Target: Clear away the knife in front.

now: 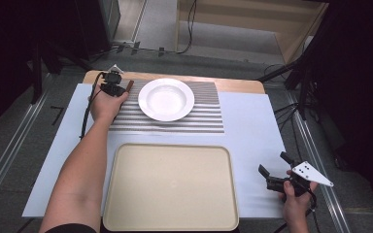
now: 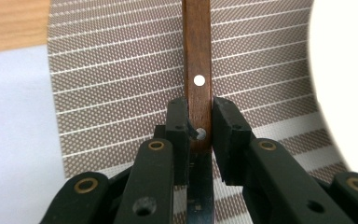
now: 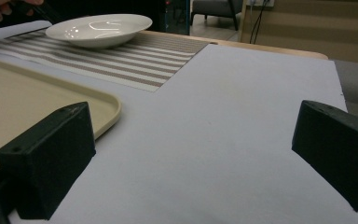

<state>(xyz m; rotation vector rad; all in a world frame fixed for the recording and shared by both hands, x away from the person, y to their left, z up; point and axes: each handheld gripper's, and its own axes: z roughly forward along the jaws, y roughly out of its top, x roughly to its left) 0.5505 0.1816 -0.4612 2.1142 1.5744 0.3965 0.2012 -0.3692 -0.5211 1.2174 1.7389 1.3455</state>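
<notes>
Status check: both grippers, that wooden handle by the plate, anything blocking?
Left gripper shut on wooden handle, over striped placemat. Right gripper open, empty, above white sheet. White plate close beside handle; nothing blocking.

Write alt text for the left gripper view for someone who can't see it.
The left gripper clamps a brown wooden handle with two silver rivets, lying on a striped placemat. A white plate sits at the right edge.

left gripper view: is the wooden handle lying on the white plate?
No: the wooden handle lies on the striped placemat beside the white plate, clamped between the left gripper jaws.
</notes>
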